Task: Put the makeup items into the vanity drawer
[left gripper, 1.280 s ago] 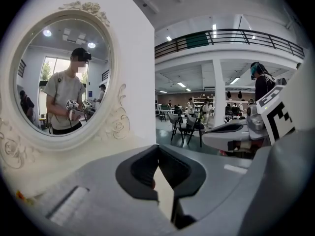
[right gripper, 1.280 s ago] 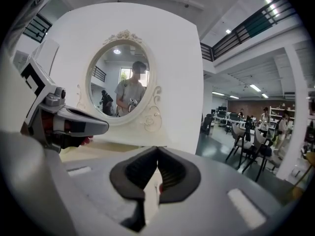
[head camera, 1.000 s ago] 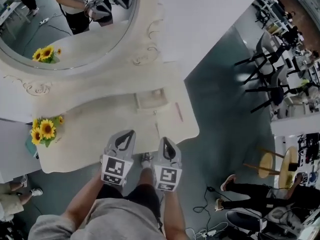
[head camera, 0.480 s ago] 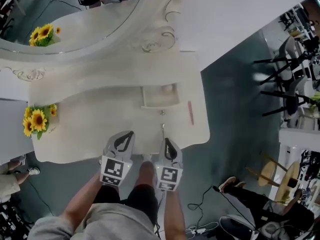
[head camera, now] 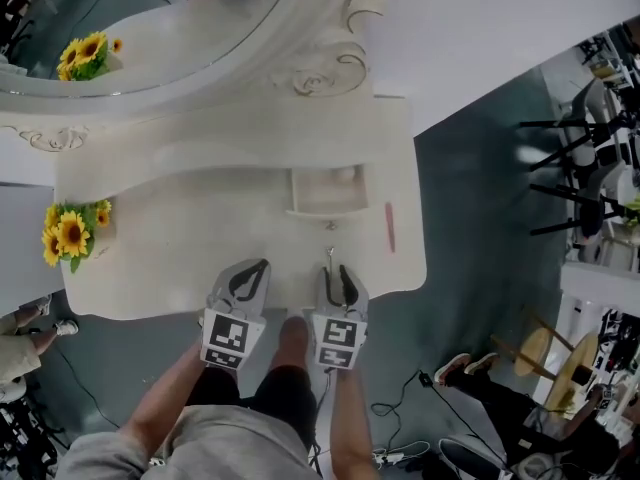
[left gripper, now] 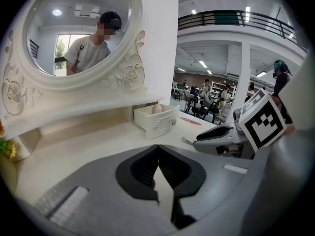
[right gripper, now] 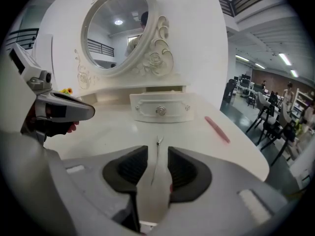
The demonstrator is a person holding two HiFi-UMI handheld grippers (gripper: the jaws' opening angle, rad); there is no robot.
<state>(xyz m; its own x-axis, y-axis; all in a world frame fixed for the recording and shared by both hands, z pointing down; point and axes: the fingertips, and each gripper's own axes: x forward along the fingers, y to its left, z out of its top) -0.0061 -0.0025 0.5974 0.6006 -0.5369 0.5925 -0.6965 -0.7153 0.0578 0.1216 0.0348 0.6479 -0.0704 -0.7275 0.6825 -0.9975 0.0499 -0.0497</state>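
Makeup items first: a thin metal tool (right gripper: 158, 141) lies flat on the tabletop (head camera: 200, 228), right in line with my right gripper (right gripper: 157, 151). Its near part runs back between the two jaws and its far tip pokes out just past them, pointing at the drawer (head camera: 322, 208). Right jaws have just been opening and now stand apart. The pads are not pressing on the tool, so it is loose on the surface.

A pink stick (head camera: 390, 227) lies on the tabletop to the right of the drawer, near the right edge, well clear of both grippers. It is ahead and to the right of the right gripper.

The drawer is pulled out, with its knobbed front facing me. An egg-shaped sponge (left gripper: 157, 109) sits inside it, toward the right end in the head view.

My left gripper (left gripper: 157, 147) hovers over the near edge of the tabletop, just beside the right one. Its jaw tips meet and there is nothing between them. The thin tool is off to its right and the drawer is ahead of it.

Sunflowers (head camera: 68, 234) stand at the far left of the tabletop. The oval mirror (head camera: 150, 18) rises behind the drawer.
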